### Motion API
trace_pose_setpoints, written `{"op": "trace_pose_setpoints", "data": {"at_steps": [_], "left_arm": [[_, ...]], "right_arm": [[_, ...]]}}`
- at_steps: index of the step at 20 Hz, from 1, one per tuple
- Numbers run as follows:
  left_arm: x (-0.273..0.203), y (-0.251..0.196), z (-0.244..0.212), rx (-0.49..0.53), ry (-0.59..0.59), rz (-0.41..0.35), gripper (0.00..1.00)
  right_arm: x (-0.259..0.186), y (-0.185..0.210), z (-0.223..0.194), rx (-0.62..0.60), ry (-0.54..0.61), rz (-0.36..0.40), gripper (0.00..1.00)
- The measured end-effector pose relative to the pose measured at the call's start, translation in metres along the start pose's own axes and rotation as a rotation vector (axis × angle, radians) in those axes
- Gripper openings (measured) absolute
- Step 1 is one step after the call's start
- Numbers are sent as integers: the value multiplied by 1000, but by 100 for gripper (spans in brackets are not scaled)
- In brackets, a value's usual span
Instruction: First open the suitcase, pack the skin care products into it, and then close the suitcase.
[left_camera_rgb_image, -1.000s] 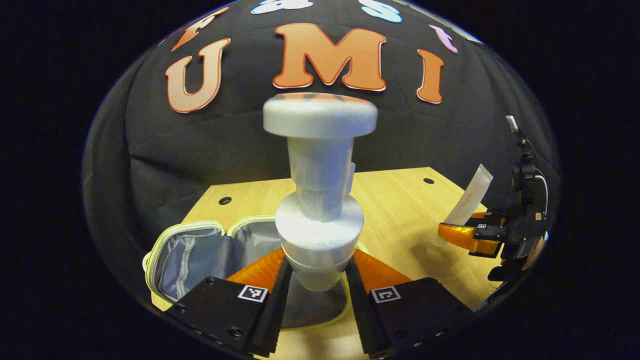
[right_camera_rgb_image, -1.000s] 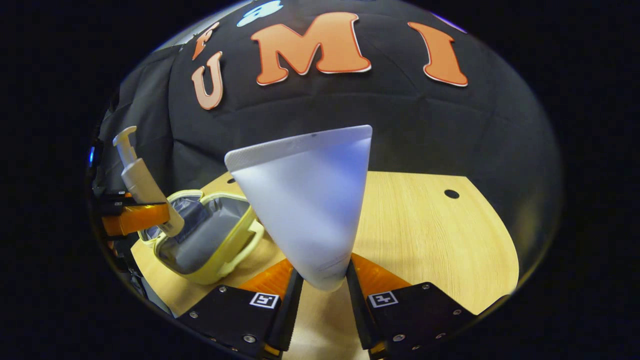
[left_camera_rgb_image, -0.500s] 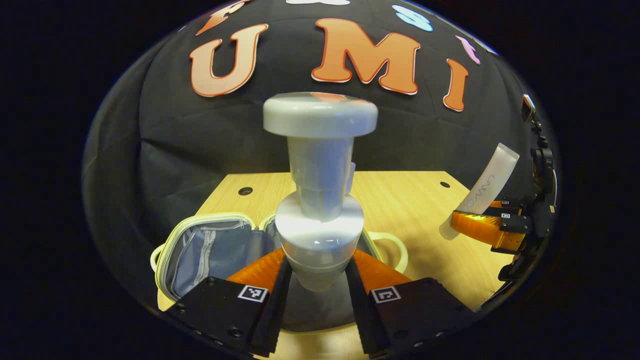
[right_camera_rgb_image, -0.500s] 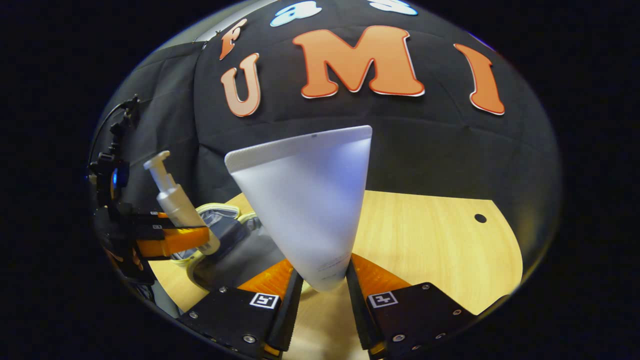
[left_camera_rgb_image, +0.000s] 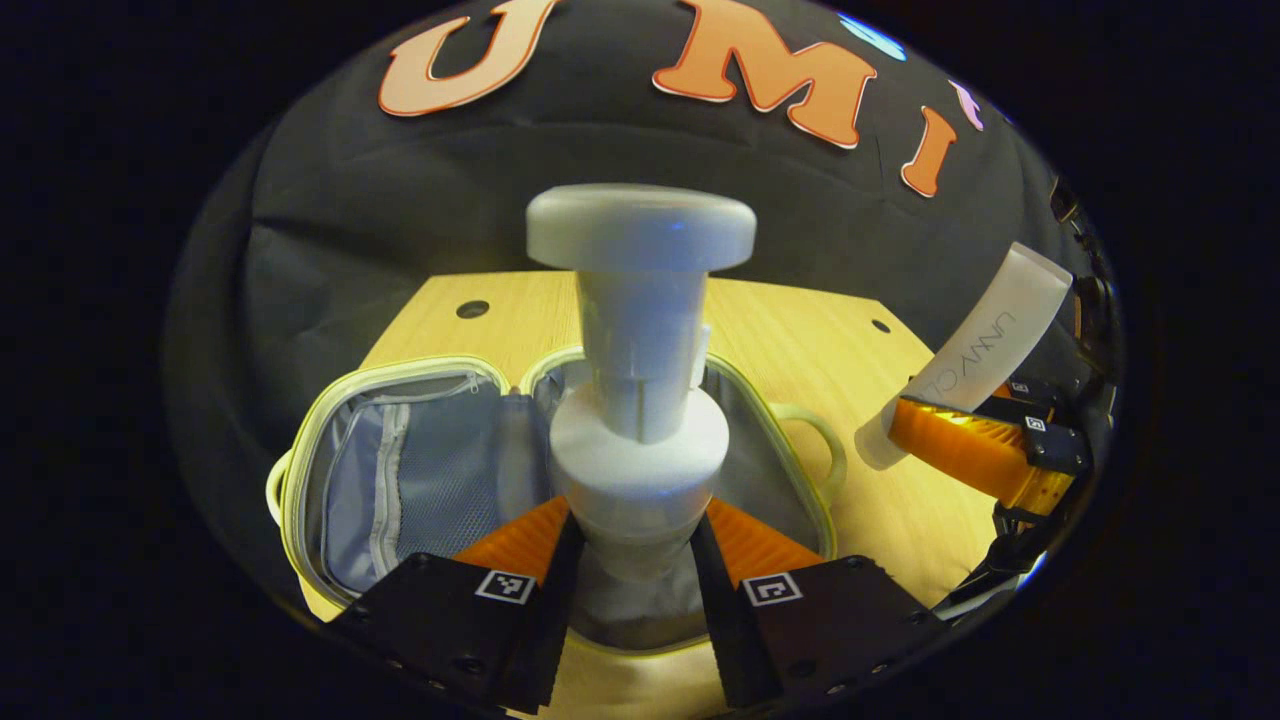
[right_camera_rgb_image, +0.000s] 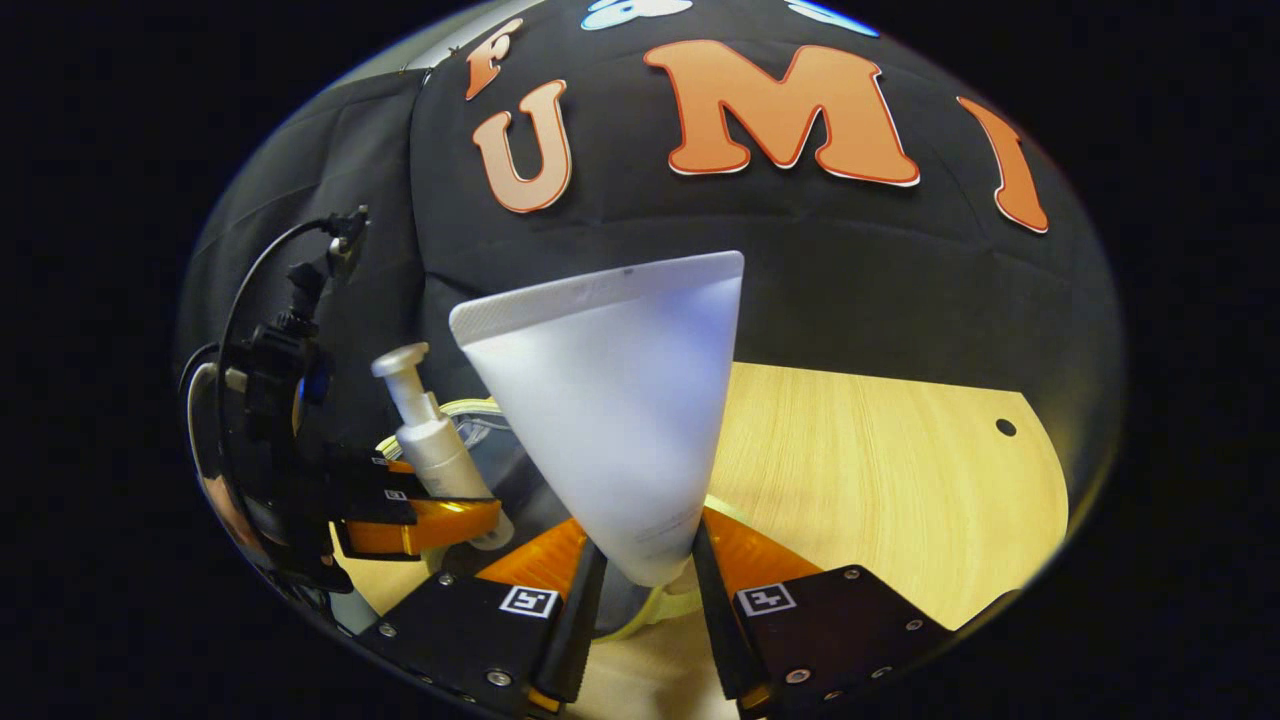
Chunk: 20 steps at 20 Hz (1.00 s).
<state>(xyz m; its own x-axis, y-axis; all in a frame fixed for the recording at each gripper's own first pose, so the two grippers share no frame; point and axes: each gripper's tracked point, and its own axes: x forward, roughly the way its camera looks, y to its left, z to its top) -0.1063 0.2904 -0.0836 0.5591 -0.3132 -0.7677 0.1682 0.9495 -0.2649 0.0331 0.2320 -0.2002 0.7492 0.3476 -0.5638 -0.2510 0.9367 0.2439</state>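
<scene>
The pump bottle (left_camera_rgb_image: 640, 400) stands upright along the left claw (left_camera_rgb_image: 636, 560), pump head up, both fingers pressed on its base, held above the open suitcase (left_camera_rgb_image: 400, 470), which lies flat with its grey lining up near the surface's (left_camera_rgb_image: 790, 350) near edge. The bottle hides the suitcase's middle. The white tube (right_camera_rgb_image: 610, 420) rises from the right claw (right_camera_rgb_image: 645, 590), crimped flat end up, cap end clamped between both fingers and hidden. In the right gripper view the suitcase is mostly covered by the tube and left claw.
</scene>
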Motion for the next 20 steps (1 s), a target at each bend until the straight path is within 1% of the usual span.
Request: {"op": "trace_pose_setpoints", "data": {"at_steps": [2, 4, 5, 6, 7, 9, 12, 14, 16, 17, 19, 20], "left_arm": [[5, 1, -10, 31, 56, -35, 61], [11, -4, -20, 25, 119, -93, 62], [13, -5, -25, 20, 150, -113, 60], [16, -3, -31, 21, 180, -124, 60], [19, -3, -33, 23, 201, -128, 62], [22, -4, -40, 6, 255, -124, 61], [18, -1, -49, -48, 335, -88, 60], [18, -5, -49, -46, 359, -73, 61], [17, -7, -49, -51, 402, -34, 60], [18, -9, -47, -69, 412, -5, 60], [14, -16, -46, -105, 413, 35, 61], [17, -18, -38, -117, 381, 44, 61]], "right_arm": [[4, 12, -6, 31, 19, -14, 51], [5, 21, -15, 48, 38, -30, 51], [6, 27, -20, 59, 53, -30, 51], [7, 32, -24, 66, 69, -19, 51], [8, 37, -29, 65, 89, -10, 51], [11, 39, -38, 63, 124, 8, 51], [18, 38, -42, 65, 147, 35, 51], [22, 39, -49, 67, 176, 55, 51], [31, 39, -58, 67, 218, 80, 51], [35, 38, -63, 64, 243, 83, 51], [43, 37, -71, 97, 290, 95, 51], [48, 36, -73, 116, 305, 102, 51]]}}
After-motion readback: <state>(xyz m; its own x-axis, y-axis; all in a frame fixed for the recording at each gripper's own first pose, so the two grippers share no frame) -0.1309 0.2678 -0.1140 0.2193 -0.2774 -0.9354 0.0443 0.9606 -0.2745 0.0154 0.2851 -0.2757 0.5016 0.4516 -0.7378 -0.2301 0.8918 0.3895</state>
